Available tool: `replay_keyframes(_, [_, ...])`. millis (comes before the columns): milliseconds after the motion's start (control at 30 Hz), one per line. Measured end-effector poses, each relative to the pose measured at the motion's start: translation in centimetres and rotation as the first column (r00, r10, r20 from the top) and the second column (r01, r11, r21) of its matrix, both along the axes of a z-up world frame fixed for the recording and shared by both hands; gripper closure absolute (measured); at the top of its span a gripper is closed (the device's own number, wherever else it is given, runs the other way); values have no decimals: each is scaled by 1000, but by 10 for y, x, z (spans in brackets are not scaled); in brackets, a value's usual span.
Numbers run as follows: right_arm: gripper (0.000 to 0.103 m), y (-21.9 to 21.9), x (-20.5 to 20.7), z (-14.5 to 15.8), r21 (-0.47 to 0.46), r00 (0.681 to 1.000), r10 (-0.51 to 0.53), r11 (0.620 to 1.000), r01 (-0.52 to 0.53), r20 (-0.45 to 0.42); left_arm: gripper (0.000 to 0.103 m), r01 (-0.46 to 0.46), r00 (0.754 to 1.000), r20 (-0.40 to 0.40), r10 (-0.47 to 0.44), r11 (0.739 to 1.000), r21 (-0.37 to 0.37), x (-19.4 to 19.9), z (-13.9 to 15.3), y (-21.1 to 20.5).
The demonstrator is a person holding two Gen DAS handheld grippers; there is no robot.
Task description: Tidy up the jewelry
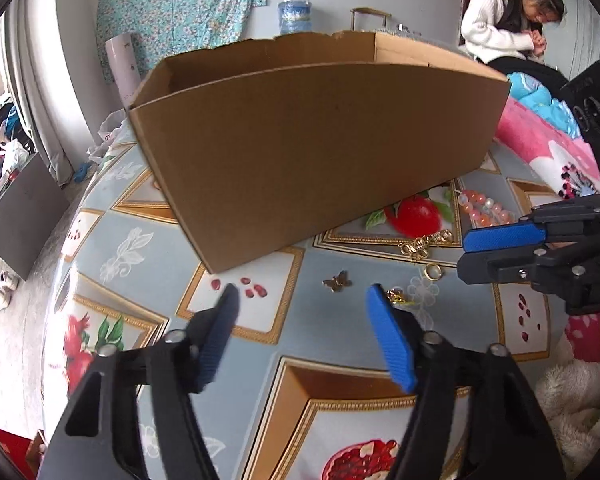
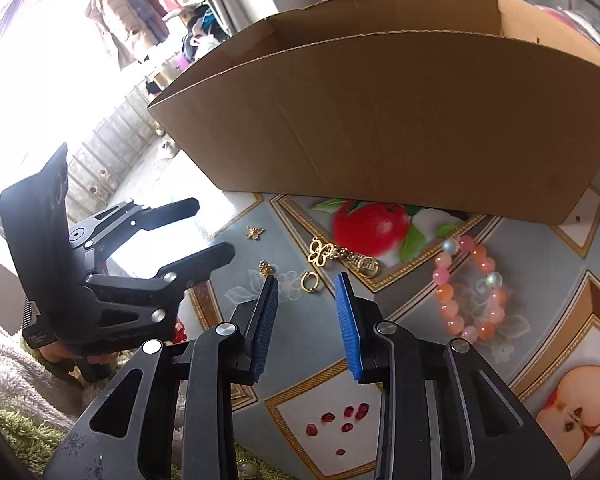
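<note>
An open cardboard box [image 1: 300, 140] stands on the patterned table; it also shows in the right wrist view [image 2: 380, 120]. In front of it lie a gold butterfly charm [image 1: 337, 281] [image 2: 255, 232], a gold clover chain piece [image 1: 422, 245] [image 2: 342, 257], a gold ring [image 1: 433, 271] [image 2: 309, 281], a small gold earring [image 1: 396, 295] [image 2: 267, 267] and a pink bead bracelet [image 1: 485, 208] [image 2: 470, 288]. My left gripper [image 1: 302, 296] is open and empty, just short of the butterfly. My right gripper [image 2: 306, 280] is open and empty, with the ring between its fingertips.
The table [image 2: 440, 384] has a fruit-print cloth. A pink and blue quilt [image 1: 540, 132] lies to the right. A person in white [image 1: 504, 20] sits behind. A fleece blanket [image 2: 16, 364] lies at the near edge.
</note>
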State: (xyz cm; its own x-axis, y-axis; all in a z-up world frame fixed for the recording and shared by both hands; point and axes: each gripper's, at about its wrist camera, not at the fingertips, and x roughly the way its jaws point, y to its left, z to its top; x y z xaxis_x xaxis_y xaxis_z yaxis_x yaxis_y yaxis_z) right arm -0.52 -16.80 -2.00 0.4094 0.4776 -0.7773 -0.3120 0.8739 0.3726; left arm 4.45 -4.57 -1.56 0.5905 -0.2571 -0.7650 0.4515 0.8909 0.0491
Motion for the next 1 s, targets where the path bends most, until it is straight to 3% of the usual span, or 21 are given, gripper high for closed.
replay_keyframes(67, [73,-1,-3,-2,14,1000,-9,1000,9,1,61,15,1000,1,-15,1000,21,4,-1,-7])
replay_keyframes(333, [73,-15,-9,-2,42,1000,-22,999,22,-2,85,34,997,-71,-33,999,13,15,-4,-19])
replay_keyframes(1000, [73,-27,5,-7,96,999,-39,995,39,1,86,25,988,-151,-20,999,33,21,-3,-28])
